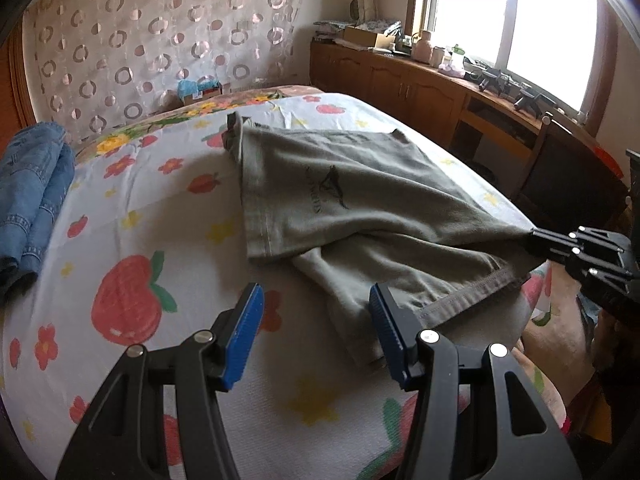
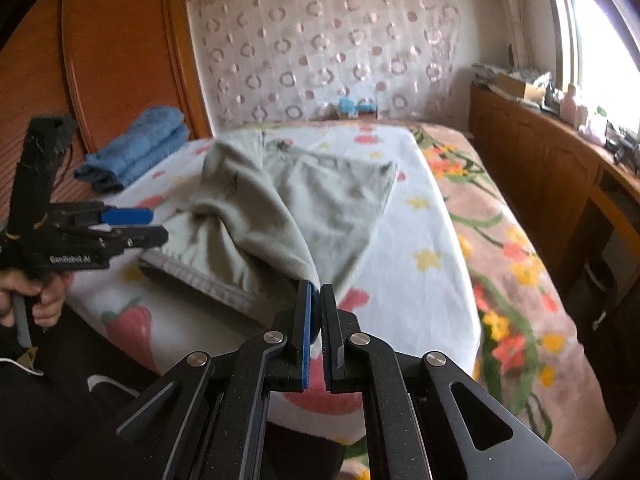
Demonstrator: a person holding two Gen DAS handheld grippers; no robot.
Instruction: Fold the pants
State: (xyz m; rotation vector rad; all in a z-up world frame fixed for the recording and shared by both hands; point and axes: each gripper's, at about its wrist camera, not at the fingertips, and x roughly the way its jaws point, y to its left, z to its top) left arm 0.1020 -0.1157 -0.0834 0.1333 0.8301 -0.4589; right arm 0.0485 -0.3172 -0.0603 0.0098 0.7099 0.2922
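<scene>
Grey-green pants point(image 1: 352, 204) lie partly folded on a bed covered with a white flowered sheet point(image 1: 132, 208). My left gripper point(image 1: 316, 300) is open and empty, just above the sheet at the near hem of the pants. My right gripper point(image 2: 316, 292) is shut on a corner of the pants point(image 2: 276, 216) and holds it lifted and stretched toward the bed's near right edge. It also shows in the left wrist view point(image 1: 536, 238), pinching that corner. The left gripper shows in the right wrist view point(image 2: 156, 226) at the left.
Folded blue jeans point(image 1: 32, 196) lie at the bed's left side. A wooden sideboard point(image 1: 420, 84) with clutter runs along the right under a window. A patterned curtain point(image 1: 160, 40) hangs behind the bed. A wooden wardrobe point(image 2: 100, 60) stands at the left.
</scene>
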